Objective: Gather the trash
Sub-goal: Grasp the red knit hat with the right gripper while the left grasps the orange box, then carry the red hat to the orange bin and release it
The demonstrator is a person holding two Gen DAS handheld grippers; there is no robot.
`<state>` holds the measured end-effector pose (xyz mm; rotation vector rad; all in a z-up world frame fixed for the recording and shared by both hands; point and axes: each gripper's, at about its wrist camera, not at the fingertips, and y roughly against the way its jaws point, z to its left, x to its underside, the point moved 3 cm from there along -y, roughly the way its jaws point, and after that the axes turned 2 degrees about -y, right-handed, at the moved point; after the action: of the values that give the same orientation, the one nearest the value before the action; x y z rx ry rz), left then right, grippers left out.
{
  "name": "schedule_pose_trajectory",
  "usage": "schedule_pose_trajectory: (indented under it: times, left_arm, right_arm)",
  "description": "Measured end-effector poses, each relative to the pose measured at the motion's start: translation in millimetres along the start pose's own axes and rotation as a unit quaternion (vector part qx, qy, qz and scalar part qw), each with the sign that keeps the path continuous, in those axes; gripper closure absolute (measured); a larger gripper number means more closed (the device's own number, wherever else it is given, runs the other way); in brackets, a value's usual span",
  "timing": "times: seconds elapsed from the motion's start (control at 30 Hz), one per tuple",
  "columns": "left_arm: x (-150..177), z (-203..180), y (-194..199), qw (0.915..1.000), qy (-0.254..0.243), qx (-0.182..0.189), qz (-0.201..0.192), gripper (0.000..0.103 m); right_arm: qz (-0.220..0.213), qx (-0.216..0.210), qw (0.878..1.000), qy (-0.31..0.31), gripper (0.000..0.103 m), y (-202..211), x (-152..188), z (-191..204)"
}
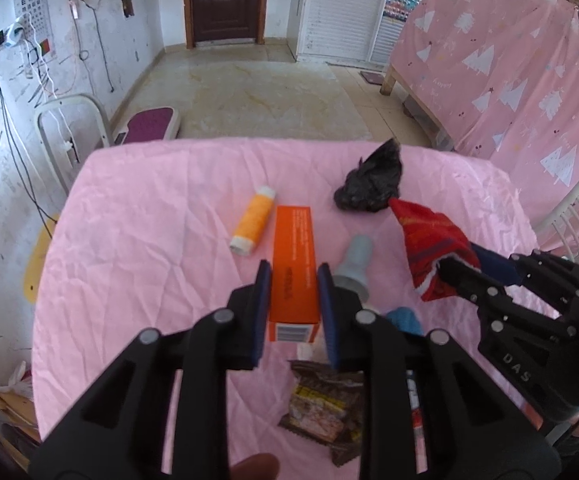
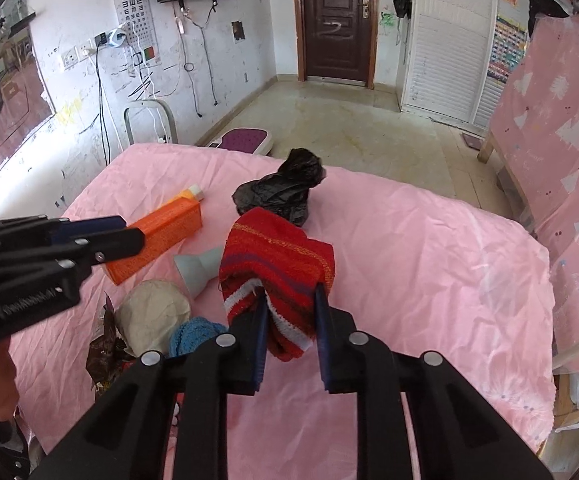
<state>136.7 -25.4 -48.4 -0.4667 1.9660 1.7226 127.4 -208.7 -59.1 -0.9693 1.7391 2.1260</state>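
At frame centre, an orange box (image 1: 294, 268) is clamped by the left tongs (image 1: 294, 280), a red cloth (image 2: 277, 276) by the right tongs (image 2: 291, 304).

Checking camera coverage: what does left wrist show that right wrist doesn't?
Left wrist only: nearly the whole yellow-orange spool, which the right view mostly hides behind the box; a snack wrapper's printed face; and the left tool from behind, shut on the orange box.

Right wrist only: a beige rounded object beside the blue knit piece, and the right tool from behind, shut on the red striped cloth.

Both: box, cloth, black plastic bag, grey funnel-shaped piece, pink table cover.
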Motion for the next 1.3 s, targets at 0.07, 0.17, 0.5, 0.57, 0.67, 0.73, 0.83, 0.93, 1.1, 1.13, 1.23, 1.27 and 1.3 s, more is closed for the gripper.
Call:
schedule_pose_trajectory:
  times: [0.07, 0.17, 0.5, 0.57, 0.67, 0.73, 0.83, 0.93, 1.1, 1.13, 1.23, 1.27, 1.3]
  left_arm:
    - [-2.5, -6.4, 7.0, 1.0, -0.007, -0.002, -0.007, 0.081]
    - [-5.2, -16.7, 11.4, 0.9998, -0.018, -0.005, -0.009, 0.081]
    - [-11.2, -54.3, 22.6, 0.9987, -0.047, -0.004, -0.022, 0.081]
    - [-14.5, -66.7, 24.0, 0.9982, -0.055, 0.001, -0.025, 0.081]
    - [-18.3, -87.5, 26.0, 0.9974, -0.065, 0.011, -0.027, 0.081]
    - [-19.9, -104.6, 29.6, 0.9963, -0.078, 0.018, -0.032, 0.081]
    - [-19.4, -133.7, 35.0, 0.994, -0.099, 0.029, -0.037, 0.081]
    - [-19.3, -165.0, 37.2, 0.9912, -0.12, 0.041, -0.039, 0.081]
    - [-20.1, -215.7, 36.3, 0.9869, -0.146, 0.057, -0.037, 0.081]
    - [-20.3, -229.3, 33.1, 0.9858, -0.154, 0.059, -0.033, 0.081]
    - [-19.9, -257.3, 22.9, 0.9834, -0.169, 0.062, -0.022, 0.081]
    - [-19.0, -267.6, 18.1, 0.9824, -0.174, 0.065, -0.018, 0.081]
    - [-18.9, -279.6, 11.7, 0.9814, -0.179, 0.068, -0.012, 0.081]
  right_arm:
    - [-0.004, 0.003, 1.0, -0.003, 0.093, 5.1, 0.7, -5.8]
    - [-0.009, 0.01, 1.0, -0.007, 0.093, 13.9, 3.6, -15.0]
    - [-0.025, 0.038, 0.998, -0.034, 0.093, 36.9, 17.0, -56.3]
    - [-0.026, 0.043, 0.998, -0.04, 0.093, 40.5, 18.9, -66.8]
    - [-0.031, 0.052, 0.997, -0.05, 0.093, 50.1, 26.6, -83.0]
    - [-0.036, 0.058, 0.996, -0.057, 0.093, 58.4, 31.6, -94.2]
    - [-0.047, 0.068, 0.994, -0.073, 0.093, 74.2, 42.1, -115.5]
    - [-0.055, 0.079, 0.991, -0.092, 0.093, 89.0, 55.8, -140.0]
    - [-0.065, 0.1, 0.985, -0.123, 0.093, 113.8, 84.1, -183.0]
    - [-0.067, 0.103, 0.984, -0.126, 0.093, 116.7, 88.8, -190.2]
    - [-0.067, 0.112, 0.981, -0.144, 0.093, 123.6, 104.8, -217.1]
    - [-0.064, 0.113, 0.98, -0.152, 0.093, 123.8, 110.6, -227.9]
    - [-0.06, 0.116, 0.979, -0.159, 0.093, 123.7, 116.7, -238.9]
